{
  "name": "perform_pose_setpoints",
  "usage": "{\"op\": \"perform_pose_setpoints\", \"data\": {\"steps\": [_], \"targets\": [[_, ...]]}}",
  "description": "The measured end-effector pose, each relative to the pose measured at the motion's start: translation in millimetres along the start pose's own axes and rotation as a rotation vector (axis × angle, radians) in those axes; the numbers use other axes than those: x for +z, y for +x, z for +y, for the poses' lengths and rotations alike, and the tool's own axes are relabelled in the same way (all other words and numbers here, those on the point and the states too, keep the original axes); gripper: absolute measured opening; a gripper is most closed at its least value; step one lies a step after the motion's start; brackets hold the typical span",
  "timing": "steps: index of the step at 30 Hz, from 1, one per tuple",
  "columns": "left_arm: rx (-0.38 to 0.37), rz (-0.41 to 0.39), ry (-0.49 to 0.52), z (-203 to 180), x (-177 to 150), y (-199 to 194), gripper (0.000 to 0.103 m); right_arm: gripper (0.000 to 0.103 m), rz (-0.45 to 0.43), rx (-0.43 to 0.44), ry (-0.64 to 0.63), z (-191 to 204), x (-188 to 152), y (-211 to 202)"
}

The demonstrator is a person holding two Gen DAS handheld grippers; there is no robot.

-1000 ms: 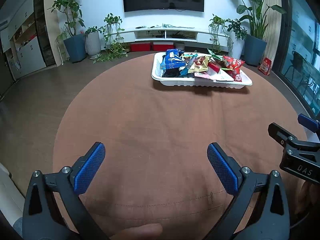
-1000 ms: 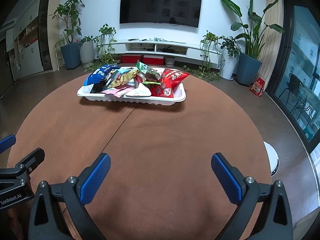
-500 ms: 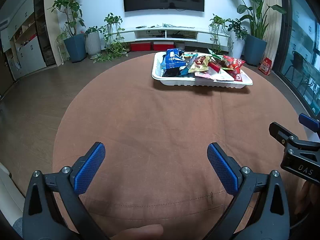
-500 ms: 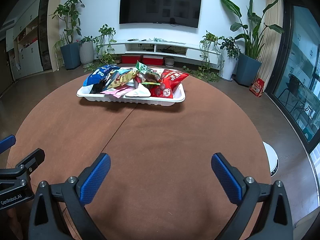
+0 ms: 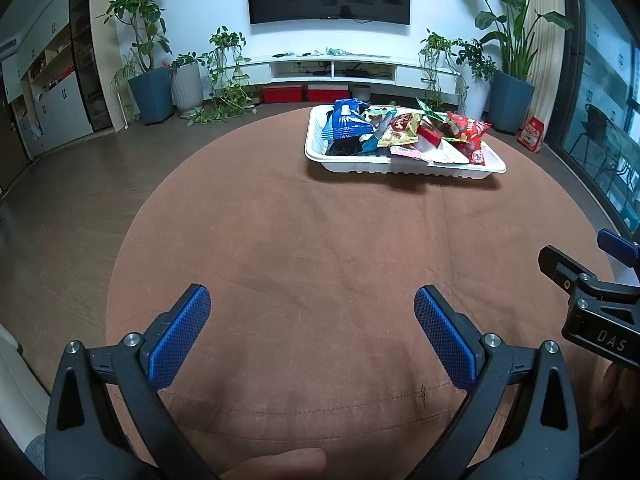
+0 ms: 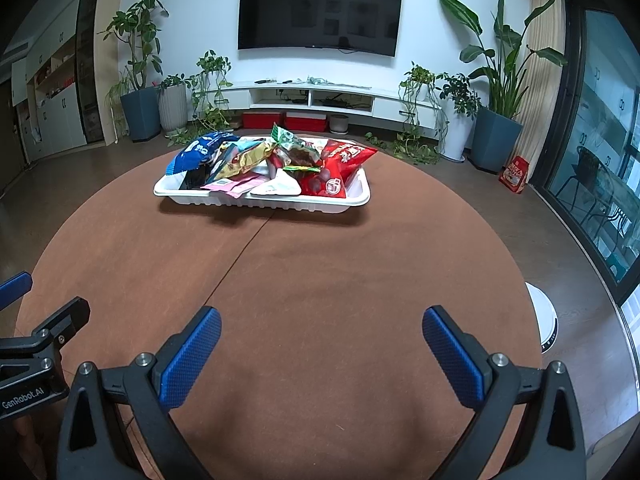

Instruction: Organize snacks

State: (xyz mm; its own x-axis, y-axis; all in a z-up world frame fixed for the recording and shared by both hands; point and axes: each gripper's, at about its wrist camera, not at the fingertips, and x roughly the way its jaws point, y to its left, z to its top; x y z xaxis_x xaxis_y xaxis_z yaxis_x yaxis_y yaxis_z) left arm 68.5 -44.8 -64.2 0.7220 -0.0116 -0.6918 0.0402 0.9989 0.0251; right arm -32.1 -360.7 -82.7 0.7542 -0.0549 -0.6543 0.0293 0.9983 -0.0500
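Observation:
A white tray (image 5: 352,165) (image 6: 352,200) stands at the far side of a round brown-clothed table (image 5: 320,248) (image 6: 340,272). It holds a pile of snack packets, among them a blue one (image 5: 345,123) (image 6: 197,153), a gold one (image 5: 400,130) (image 6: 245,161) and a red one (image 5: 468,133) (image 6: 336,168). My left gripper (image 5: 312,324) is open and empty over the near part of the table, well short of the tray. My right gripper (image 6: 322,342) is open and empty too, beside the left one.
Beyond the table stand a low white TV cabinet (image 6: 320,96) under a wall TV, red boxes (image 6: 280,121) on the floor and several potted plants. A white round object (image 6: 544,320) sits on the floor at the table's right edge.

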Motion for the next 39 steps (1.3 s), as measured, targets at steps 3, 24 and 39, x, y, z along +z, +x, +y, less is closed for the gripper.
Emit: {"op": "perform_pose_setpoints", "data": {"steps": [3, 24, 39], "targets": [[-0.002, 0.002, 0.000, 0.0, -0.1, -0.1, 0.103, 0.103, 0.000, 0.000, 0.000, -0.2, -0.1, 0.0], [0.000, 0.003, 0.000, 0.1, 0.0, 0.5, 0.103, 0.103, 0.004, 0.000, -0.001, 1.2, 0.4, -0.4], [-0.009, -0.005, -0.013, 0.4, -2.0, 0.4, 0.103, 0.103, 0.007, 0.001, -0.003, 1.6, -2.0, 0.8]]}}
